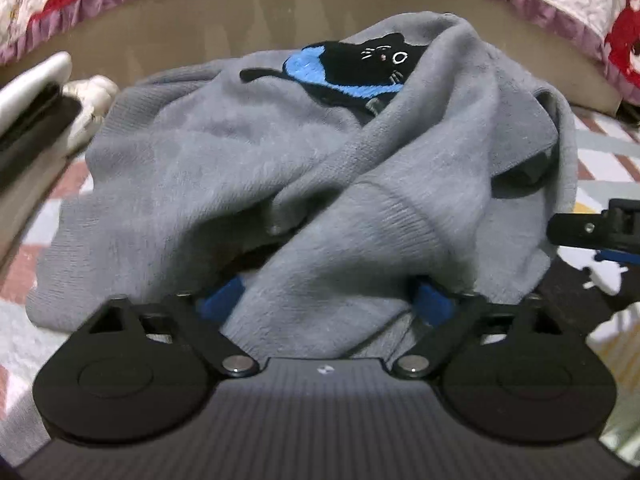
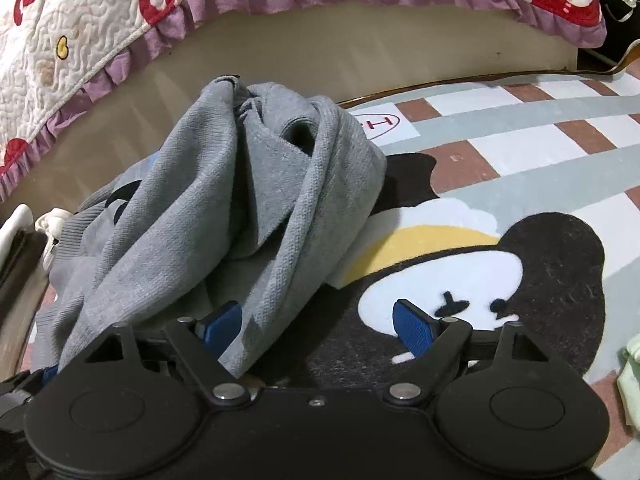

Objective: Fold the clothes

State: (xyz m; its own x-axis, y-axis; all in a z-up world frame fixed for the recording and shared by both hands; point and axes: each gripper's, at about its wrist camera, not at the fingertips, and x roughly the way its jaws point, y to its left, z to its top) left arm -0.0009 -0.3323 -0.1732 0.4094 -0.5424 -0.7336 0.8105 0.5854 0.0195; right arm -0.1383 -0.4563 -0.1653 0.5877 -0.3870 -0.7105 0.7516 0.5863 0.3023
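Observation:
A grey knit sweater [image 1: 240,160] lies crumpled on the rug, and a black cat patch on blue [image 1: 352,66] shows near its far side. My left gripper [image 1: 326,300] is low at the near edge. A thick fold fills the gap between its blue pads [image 1: 222,300] and touches both, but they stand well apart. In the right wrist view the sweater [image 2: 192,208] is heaped at left. My right gripper [image 2: 320,328] is open wide there, its left pad [image 2: 224,320] against a hanging grey edge and its right pad over bare rug. The right gripper [image 1: 592,232] also shows at the sweater's right side.
A cartoon-print rug [image 2: 520,160] covers the floor. Behind the sweater runs a beige bed base [image 2: 360,64] under a quilt with a purple frill [image 2: 80,40]. A white and black object [image 1: 32,92] and white cloth [image 1: 92,100] lie at left. A pale green cloth [image 2: 632,380] is at far right.

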